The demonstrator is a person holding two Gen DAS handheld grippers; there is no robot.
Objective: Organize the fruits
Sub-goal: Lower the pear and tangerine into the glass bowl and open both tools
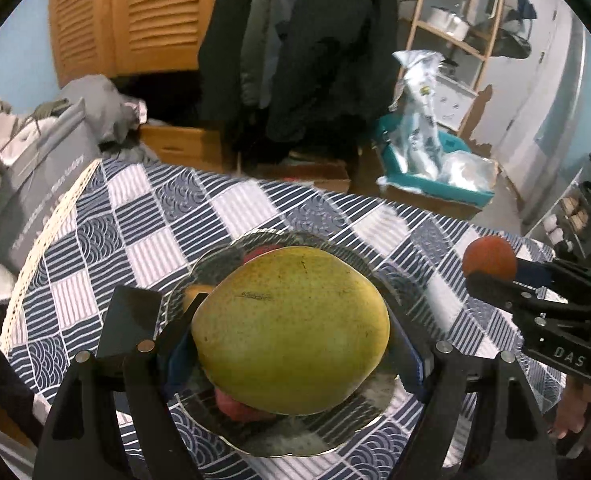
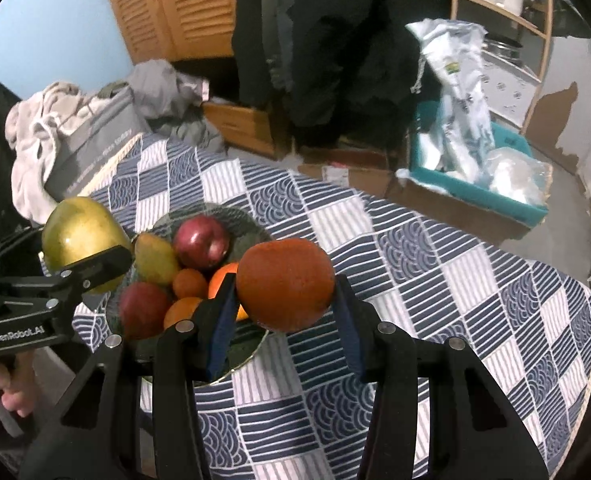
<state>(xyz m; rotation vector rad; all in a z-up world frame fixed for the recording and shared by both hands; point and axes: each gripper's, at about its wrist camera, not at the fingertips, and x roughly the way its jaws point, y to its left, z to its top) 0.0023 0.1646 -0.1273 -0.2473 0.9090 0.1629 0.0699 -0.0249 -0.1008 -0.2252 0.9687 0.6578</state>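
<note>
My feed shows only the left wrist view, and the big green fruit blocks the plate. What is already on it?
Observer: A dark red apple sits at the far side of the plate.
Operator: Anything else there?
Observer: Yes, a small green-yellow mango lies beside the apple.
Operator: What does the right claw carry?
Observer: The right claw is shut on an orange-red fruit, near the plate's right edge.

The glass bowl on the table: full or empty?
Partly full. The glass bowl holds a red apple, a small mango and oranges.
</note>
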